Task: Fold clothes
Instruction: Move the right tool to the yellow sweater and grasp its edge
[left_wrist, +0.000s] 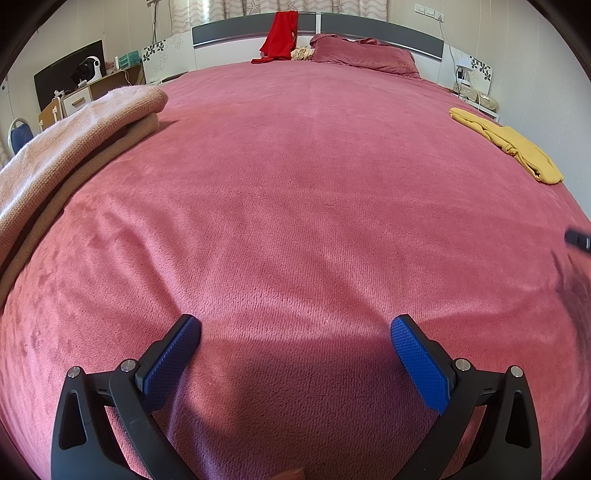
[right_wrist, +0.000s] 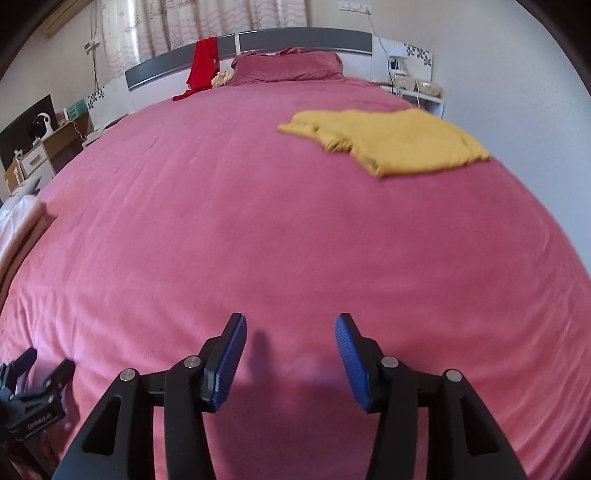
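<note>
- While both claws hover over the pink bedspread (left_wrist: 295, 184), the left gripper (left_wrist: 295, 328) gapes wide, empty.
- Right gripper (right_wrist: 291, 325): half-open, empty.
- One yellow garment (right_wrist: 391, 142); two folded knits (left_wrist: 74, 133), stacked.

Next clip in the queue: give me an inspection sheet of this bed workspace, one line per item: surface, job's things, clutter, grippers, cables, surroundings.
Surface: pink fleece bedspread, smooth, middle bare.
Job's things: mustard-yellow knit garment lying loosely folded towards the right edge; stack of folded pale pink and beige knitwear at the left edge; red garment draped over the grey headboard.
Clutter: matching pink pillow at the head; small cream item beside it, too small to identify.
Grippers: left gripper open, nothing between the blue pads; right gripper open, empty.
Cables: white cord running down the wall from a socket.
Surroundings: patterned curtains, bedside units on both sides.
</note>
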